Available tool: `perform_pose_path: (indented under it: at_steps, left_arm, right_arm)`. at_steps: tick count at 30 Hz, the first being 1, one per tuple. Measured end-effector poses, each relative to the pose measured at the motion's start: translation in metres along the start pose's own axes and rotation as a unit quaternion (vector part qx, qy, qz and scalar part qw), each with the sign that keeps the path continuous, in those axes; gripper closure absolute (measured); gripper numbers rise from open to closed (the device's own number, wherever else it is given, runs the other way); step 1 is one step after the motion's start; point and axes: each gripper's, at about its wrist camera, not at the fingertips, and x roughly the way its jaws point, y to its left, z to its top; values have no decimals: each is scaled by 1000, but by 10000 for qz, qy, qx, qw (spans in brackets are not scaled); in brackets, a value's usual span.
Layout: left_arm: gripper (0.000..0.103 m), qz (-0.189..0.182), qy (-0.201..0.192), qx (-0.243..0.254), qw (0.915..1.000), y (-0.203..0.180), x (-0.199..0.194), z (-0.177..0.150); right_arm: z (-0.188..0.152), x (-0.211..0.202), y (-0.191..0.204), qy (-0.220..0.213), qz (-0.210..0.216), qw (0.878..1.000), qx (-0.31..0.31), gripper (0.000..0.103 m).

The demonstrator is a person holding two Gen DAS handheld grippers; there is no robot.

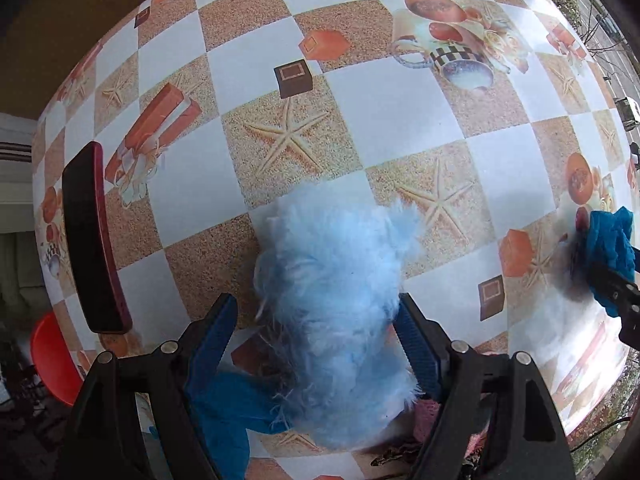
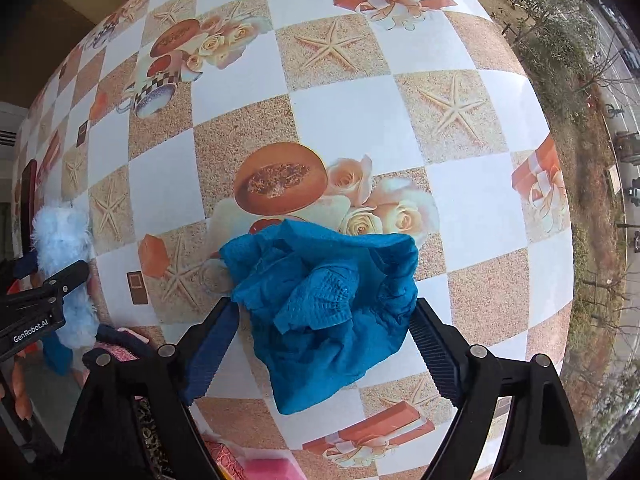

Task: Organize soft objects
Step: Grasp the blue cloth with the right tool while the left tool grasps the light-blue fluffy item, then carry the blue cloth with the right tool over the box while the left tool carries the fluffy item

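Left wrist view: left claw (image 1: pixel 316 344) points straight down, spread wide around the fluffy light-blue piece (image 1: pixel 336 304) at 6 o'clock on the surface (image 1: pixel 380 100). Right claw (image 2: pixel 324 344), also down, straddles the teal cloth (image 2: pixel 324 292) loosely.

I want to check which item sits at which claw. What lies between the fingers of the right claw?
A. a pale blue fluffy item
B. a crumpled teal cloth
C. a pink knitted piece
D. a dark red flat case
B: in the right wrist view, the crumpled teal cloth lies between the fingers of the right claw, while the pale blue fluffy item is at the left claw.
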Motion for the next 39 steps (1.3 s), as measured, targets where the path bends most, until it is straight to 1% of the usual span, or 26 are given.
perform_pose_path:
  at_steps: [1,2,3,4,5,7,8,9,12,13,15,16,17,18,19,20,21,22,24,25,29,32,35,39]
  left_arm:
    - [21,32,25,25,10000,-3,4,-1]
    - [19,-1,-67,-5,10000,-4,3,-1]
    - [19,-19,-84,-18,10000,-6,3,-1]
    - [19,-43,-98,-35,9999,-7,3,-1]
    - [17,-65,-106,-30,9999,-7,3,0]
    - [12,-16,-127,-1,9999,-12,4,3]
    - [5,15,-110,19,9999,-23,6,6]
    - [0,-13,-84,32,10000,-23,9,9]
    - [0,-233,-27,-80,9997,-20,15,10]
    - [0,-312,24,-119,9994,-12,17,13]
    - [1,-344,60,-149,9993,-11,18,14]
    - [2,-366,45,-133,9992,-12,17,14]
    - [10,-451,24,-99,9989,-13,15,13]
    - [23,-586,6,-65,9983,-15,11,13]
    - [31,-582,-53,-26,9983,-18,7,13]
    - [53,-595,-107,30,9982,-21,0,6]
    - [77,-585,-114,82,9982,-23,-2,5]
    - [79,-565,-98,106,9983,-24,-7,5]
    - [79,-581,-269,60,9979,-23,-16,2]
    - [79,-603,-361,21,9975,-14,-31,0]
    - [79,-629,-741,-127,9952,-6,-64,-14]
    - [79,-645,-1038,-176,9923,-1,-93,-32]
    - [79,-621,-1289,-208,9895,-1,-118,-57]
    - [79,-644,-1492,-251,9864,11,-133,-93]
  right_arm:
    - [1,7,2,72,-90,9999,-30,16]
    - [2,13,3,135,-140,9998,-50,16]
    - [3,15,4,125,-163,9998,-59,6]
    - [4,17,5,113,-215,9997,-56,1]
    - [4,20,5,143,-196,9997,-29,1]
    - [3,22,7,109,-116,9998,92,0]
    - [4,22,7,116,-117,9998,93,0]
    - [6,22,2,128,-108,9998,94,0]
    - [10,27,-1,199,-91,9997,86,0]
    - [9,29,6,193,-97,9997,96,0]
    - [9,32,9,148,-100,9998,111,0]
    - [12,31,10,172,-95,9998,94,0]
    - [12,31,9,221,-86,9997,51,0]
    - [12,31,9,243,-76,9997,5,0]
    - [10,29,10,218,-94,9997,13,7]
    - [8,26,11,131,-130,9998,51,12]
    - [6,22,10,60,-120,9999,67,25]
    - [4,14,11,-7,-124,9999,22,43]
    - [1,8,13,-83,-70,9999,-128,60]
    - [0,5,13,-115,-6,9998,-138,64]
    - [-11,-12,7,-340,263,9990,-76,65]
    - [-22,-30,3,-488,421,9979,-51,65]
    - [-36,-47,-1,-562,593,9967,11,65]
    - [-62,-68,-3,-663,743,9950,80,65]
